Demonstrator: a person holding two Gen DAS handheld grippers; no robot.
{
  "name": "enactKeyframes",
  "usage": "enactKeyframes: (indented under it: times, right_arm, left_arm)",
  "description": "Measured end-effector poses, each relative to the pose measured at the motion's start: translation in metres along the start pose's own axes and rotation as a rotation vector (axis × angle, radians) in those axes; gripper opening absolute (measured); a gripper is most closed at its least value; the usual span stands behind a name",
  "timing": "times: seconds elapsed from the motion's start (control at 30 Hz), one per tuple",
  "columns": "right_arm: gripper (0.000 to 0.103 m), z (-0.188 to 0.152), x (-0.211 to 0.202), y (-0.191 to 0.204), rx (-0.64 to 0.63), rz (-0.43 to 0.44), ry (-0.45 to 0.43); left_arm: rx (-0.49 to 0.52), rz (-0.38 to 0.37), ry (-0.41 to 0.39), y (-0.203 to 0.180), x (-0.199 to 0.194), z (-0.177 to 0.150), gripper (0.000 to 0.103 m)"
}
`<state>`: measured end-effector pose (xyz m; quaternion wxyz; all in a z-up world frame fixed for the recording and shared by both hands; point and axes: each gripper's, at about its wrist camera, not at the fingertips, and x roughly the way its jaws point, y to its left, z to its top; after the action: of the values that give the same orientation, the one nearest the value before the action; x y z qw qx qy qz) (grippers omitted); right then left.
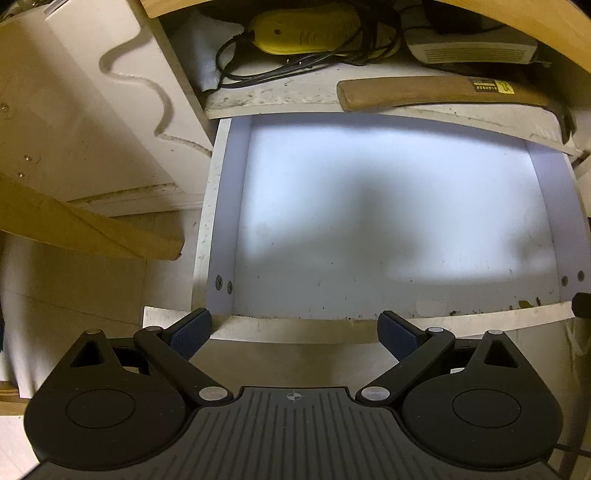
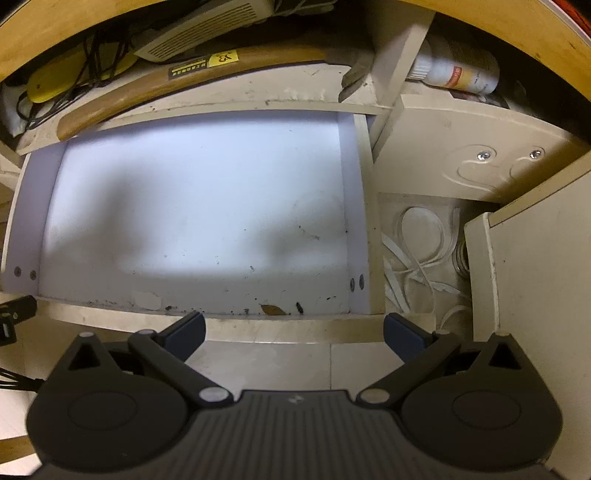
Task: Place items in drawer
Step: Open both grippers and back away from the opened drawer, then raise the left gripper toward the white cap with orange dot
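Left gripper [image 1: 294,330]: spread wide, nothing between blue pads [image 1: 191,332], hovered just short of drawer's front edge. Right gripper [image 2: 294,332]: likewise released, blue pads [image 2: 402,341] apart, nothing held, parked at same front edge, slightly right of centre.

Drawer [image 1: 391,310]: pulled out, white, bottom bare apart from dirt specks and soft shadows; small brown leaf-like scrap [image 2: 273,309] lay against inner front wall, dark speck just beside it. Screw pairs on both side walls near front.

Right of drawer, lower down: loose white straps [image 2: 413,251] coiled in recess, cabinet panel [image 2: 535,295] beside.

Left of drawer: cream cabinet face [image 1: 92,122] with wavy carved groove; wooden slat [image 1: 85,229] slanted across below.

Behind drawer, on shelf above: wooden-handled tool [image 1: 439,92] lay lengthwise along shelf lip, black label and yellow sticker on handle. Farther back: yellow device [image 1: 303,31] tangled in black cords [image 1: 255,70], grey vented box [image 1: 476,50] to its right. Next compartment rightward: white bottle [image 2: 458,70] on its side.
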<state>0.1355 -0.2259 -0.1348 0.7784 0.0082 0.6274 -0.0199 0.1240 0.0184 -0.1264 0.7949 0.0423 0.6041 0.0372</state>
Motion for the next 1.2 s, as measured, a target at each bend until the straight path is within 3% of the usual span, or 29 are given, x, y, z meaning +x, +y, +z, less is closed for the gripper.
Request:
enactKeyframes:
  times: [0.2,0.33,0.53,0.7,0.87,1.2]
  right_arm:
    - [0.103,-0.001,-0.006,0.003,0.007,0.009,-0.040]
    - [0.103,-0.001,-0.014,0.006,0.005,0.018,-0.093]
    - [0.103,-0.001,-0.028,0.010,0.002,0.033,-0.175]
    - [0.103,0.004,-0.049,0.010,0.024,0.096,-0.287]
    - [0.103,0.006,-0.072,0.013,0.024,0.126,-0.432]
    - [0.103,0.005,-0.108,0.016,0.004,0.158,-0.666]
  left_arm:
    - [0.000,-0.004,-0.013,-0.001,0.000,0.003,0.099]
    - [-0.002,-0.004,-0.081,-0.003,-0.012,0.005,0.099]
    - [-0.036,-0.059,-0.230,-0.003,-0.038,0.010,0.099]
    - [-0.077,-0.111,-0.371,-0.002,-0.061,0.016,0.099]
    - [-0.037,-0.138,-0.519,-0.009,-0.084,0.020,0.099]
    - [0.002,-0.112,-0.706,-0.016,-0.116,0.023,0.099]
